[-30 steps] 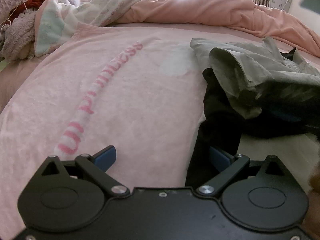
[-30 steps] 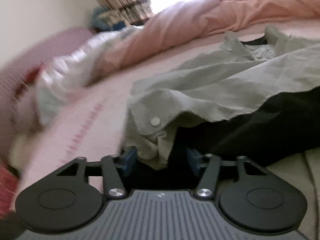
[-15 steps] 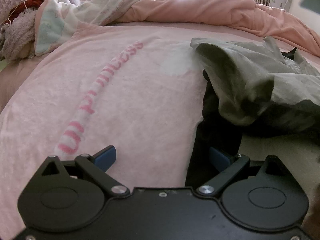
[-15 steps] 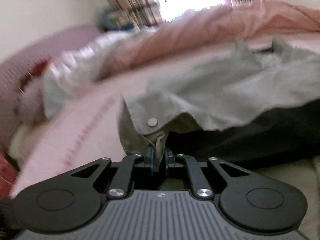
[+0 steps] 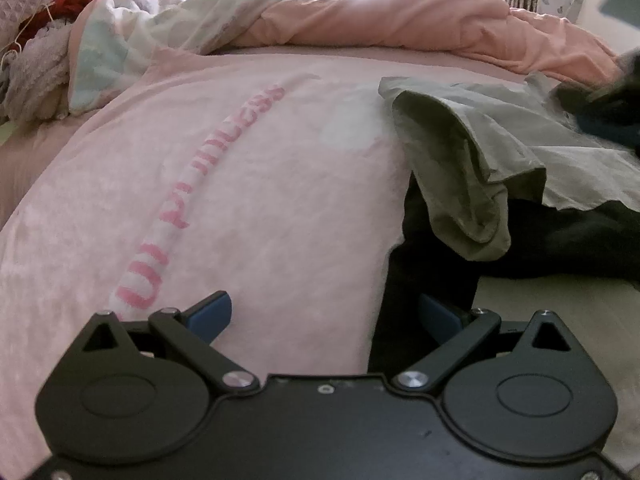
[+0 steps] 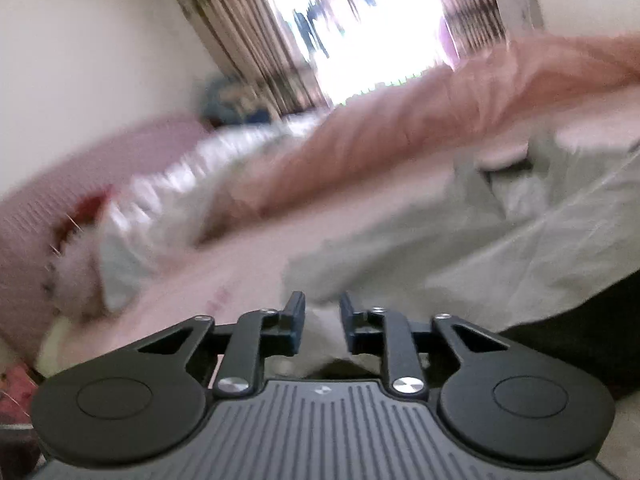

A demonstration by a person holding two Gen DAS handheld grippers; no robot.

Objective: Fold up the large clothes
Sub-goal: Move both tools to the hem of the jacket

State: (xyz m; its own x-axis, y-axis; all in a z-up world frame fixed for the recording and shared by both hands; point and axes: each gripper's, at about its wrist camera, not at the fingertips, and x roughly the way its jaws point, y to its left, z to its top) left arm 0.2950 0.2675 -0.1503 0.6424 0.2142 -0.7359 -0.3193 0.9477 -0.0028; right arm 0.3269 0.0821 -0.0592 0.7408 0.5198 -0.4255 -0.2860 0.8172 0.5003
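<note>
Shirt (image 5: pixel 472 168), grey-green and crumpled, is seen on the right part of the pink "princess" blanket (image 5: pixel 248 184), draped over a dark garment (image 5: pixel 432 280). Compared with a second ago, its near fold is lifted and hangs further toward the camera in the left wrist view, with more dark cloth hidden under it.

Left gripper (image 5: pixel 324 312) is seen wide open with nothing between the blue pads; one pad (image 5: pixel 212 312) is over the blanket, the other over the dark garment's edge. No change is noted against the earlier frames.

Right gripper (image 6: pixel 322 320) is viewed through heavy motion blur, and more wall, curtains (image 6: pixel 248 36) and window are framed than half a second ago. Its jaws have just been opening: half a second ago they were pinched on the shirt cuff below the snap button, and a narrow gap is now seen between the fingers (image 6: pixel 294 316). Pale shirt (image 6: pixel 460 248) cloth is seen in and behind that gap; whether the pads still press on it cannot be told. The snap button is no longer made out.

Peach duvet (image 5: pixel 420 20) is bunched along the far side, as before.
</note>
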